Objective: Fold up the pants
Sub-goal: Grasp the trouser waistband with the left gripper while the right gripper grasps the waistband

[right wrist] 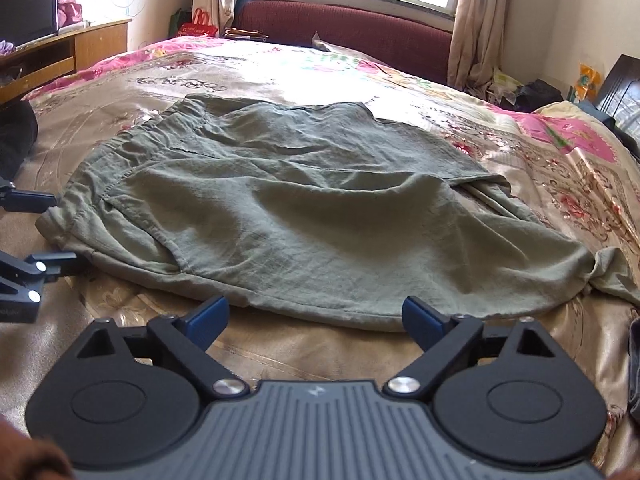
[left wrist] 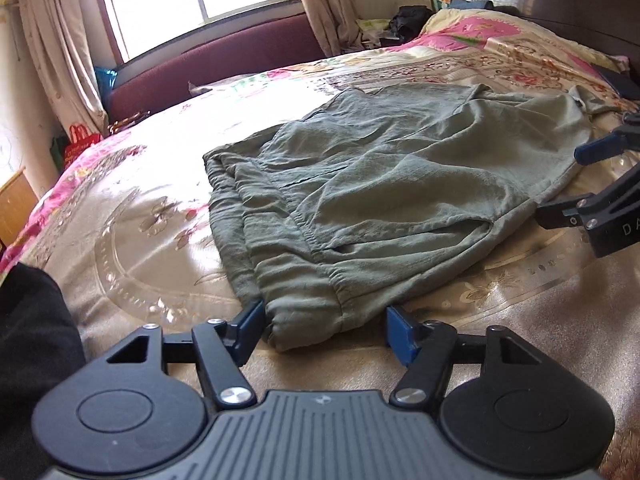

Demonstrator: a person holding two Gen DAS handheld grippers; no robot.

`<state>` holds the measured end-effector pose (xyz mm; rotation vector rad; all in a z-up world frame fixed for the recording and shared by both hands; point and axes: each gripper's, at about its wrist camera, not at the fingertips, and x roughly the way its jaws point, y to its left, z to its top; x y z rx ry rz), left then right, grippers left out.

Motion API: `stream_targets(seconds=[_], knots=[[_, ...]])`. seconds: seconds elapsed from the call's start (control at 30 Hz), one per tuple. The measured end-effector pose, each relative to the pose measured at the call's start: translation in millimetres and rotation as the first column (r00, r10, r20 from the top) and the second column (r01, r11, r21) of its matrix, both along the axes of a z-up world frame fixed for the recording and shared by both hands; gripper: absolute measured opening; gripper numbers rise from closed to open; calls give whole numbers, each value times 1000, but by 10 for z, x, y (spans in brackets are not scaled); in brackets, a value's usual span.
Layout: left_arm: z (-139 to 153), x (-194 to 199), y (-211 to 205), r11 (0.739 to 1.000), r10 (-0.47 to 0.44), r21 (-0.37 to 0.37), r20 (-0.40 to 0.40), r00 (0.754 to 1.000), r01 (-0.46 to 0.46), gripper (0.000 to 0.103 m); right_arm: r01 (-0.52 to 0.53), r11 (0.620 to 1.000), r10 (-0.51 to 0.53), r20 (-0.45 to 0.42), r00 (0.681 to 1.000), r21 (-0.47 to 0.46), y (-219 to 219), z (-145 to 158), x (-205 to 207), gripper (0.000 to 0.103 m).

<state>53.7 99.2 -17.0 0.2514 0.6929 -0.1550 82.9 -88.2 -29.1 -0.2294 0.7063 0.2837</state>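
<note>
Grey-green pants (left wrist: 384, 184) lie spread and wrinkled on the bed, also in the right wrist view (right wrist: 304, 220). My left gripper (left wrist: 324, 330) is open, its blue fingertips on either side of the near waistband corner, which lies between them. My right gripper (right wrist: 316, 318) is open at the near side edge of the pants; the cloth edge lies just ahead of the fingertips. The right gripper also shows at the right edge of the left wrist view (left wrist: 572, 184), and the left gripper at the left edge of the right wrist view (right wrist: 56, 232).
The bed has a shiny floral cover (left wrist: 140, 216). A maroon sofa (right wrist: 352, 36) stands under the window. A wooden desk (right wrist: 60, 56) is at the far left. Dark clothes (left wrist: 412, 20) and clutter lie by the pillow end. A black garment (left wrist: 32, 344) lies near left.
</note>
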Motion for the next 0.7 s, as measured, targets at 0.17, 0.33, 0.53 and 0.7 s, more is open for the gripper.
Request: stream_targets(seconds=[0.17, 0.33, 0.53, 0.7], knots=[[-27, 130, 26, 999, 3, -33, -19, 1000, -4, 68, -73, 996, 73, 10, 997, -57, 114, -86, 60, 86], [-36, 268, 12, 998, 6, -54, -31, 1000, -8, 52, -155, 977, 165, 57, 985, -147, 241, -113, 134, 76], [41, 287, 235, 986, 51, -155, -52, 997, -59, 38, -206, 969, 206, -14, 978, -136, 429, -66, 222, 9], [112, 208, 540, 978, 116, -170, -24, 993, -119, 37, -291, 952, 285, -67, 956, -91, 681, 8, -33, 6]])
